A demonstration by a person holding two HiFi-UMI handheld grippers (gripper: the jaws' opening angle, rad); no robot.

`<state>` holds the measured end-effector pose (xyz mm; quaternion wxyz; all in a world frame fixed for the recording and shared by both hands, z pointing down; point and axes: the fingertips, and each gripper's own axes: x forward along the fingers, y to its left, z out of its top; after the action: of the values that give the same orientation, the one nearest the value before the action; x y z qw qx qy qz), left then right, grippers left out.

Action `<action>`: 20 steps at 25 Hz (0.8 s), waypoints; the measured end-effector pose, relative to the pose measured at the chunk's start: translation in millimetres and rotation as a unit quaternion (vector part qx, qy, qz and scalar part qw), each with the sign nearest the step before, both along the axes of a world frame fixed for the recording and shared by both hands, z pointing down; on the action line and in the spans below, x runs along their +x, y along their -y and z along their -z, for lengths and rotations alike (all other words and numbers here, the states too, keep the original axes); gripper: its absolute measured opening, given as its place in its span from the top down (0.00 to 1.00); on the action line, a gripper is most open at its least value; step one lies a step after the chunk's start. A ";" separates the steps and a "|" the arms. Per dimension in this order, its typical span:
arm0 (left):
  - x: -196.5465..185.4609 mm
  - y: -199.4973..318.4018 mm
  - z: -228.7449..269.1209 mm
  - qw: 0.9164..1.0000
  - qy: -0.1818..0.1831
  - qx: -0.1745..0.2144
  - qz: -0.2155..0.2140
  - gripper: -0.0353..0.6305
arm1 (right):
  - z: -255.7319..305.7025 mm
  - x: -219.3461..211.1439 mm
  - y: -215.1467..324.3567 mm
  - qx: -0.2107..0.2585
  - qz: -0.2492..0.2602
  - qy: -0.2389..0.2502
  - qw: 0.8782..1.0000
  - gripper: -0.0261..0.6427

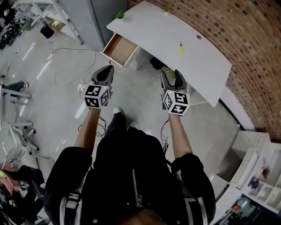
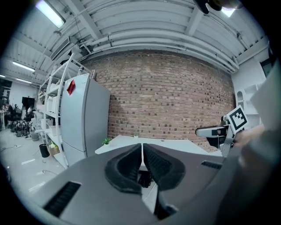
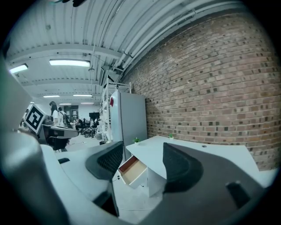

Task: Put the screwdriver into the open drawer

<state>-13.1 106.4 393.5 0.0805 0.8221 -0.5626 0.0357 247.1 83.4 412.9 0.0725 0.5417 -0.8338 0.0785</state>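
A yellow-handled screwdriver [image 1: 180,48] lies on the white desk [image 1: 149,26] by the brick wall. The desk's wooden drawer [image 1: 119,49] stands pulled open at its left end, empty; it also shows between the right jaws as the drawer [image 3: 133,170]. My left gripper [image 1: 106,72] hangs over the floor in front of the drawer, jaws shut with nothing in them [image 2: 142,151]. My right gripper [image 1: 172,75] is held in front of the desk's near edge, jaws open and empty [image 3: 138,162]. Both are well short of the screwdriver.
Two small potted plants [image 1: 119,15] [image 1: 166,9] stand on the desk's far side. A grey refrigerator [image 2: 83,118] stands left of the desk. Cables [image 1: 70,66] trail across the floor. Chairs [image 1: 17,127] sit at the left; white shelving [image 1: 259,171] is at the right.
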 end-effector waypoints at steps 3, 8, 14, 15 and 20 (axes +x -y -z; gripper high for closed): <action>-0.2 20.7 -2.9 1.000 0.000 -0.001 -0.002 0.90 | -5.7 -2.1 19.2 -0.005 0.000 0.000 1.000 0.54; -3.4 65.0 -10.7 1.000 -0.002 -0.003 -0.014 0.90 | -14.0 -9.4 57.8 -0.009 -0.008 0.000 1.000 0.54; -11.9 141.9 -14.9 0.999 0.000 -0.007 -0.039 0.90 | -14.0 -22.0 127.7 -0.012 -0.026 -0.002 1.000 0.54; -14.7 156.6 -16.2 0.999 -0.001 -0.009 -0.043 0.90 | -14.9 -25.6 140.0 -0.013 -0.028 -0.003 1.000 0.54; -28.4 233.9 -19.4 0.997 -0.002 -0.017 -0.070 0.90 | -17.8 -42.2 207.4 -0.024 -0.052 -0.005 0.998 0.54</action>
<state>-41.4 -127.5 412.9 0.0929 0.8582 -0.5024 0.0497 204.8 -124.1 430.7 0.0858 0.5831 -0.8017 0.0996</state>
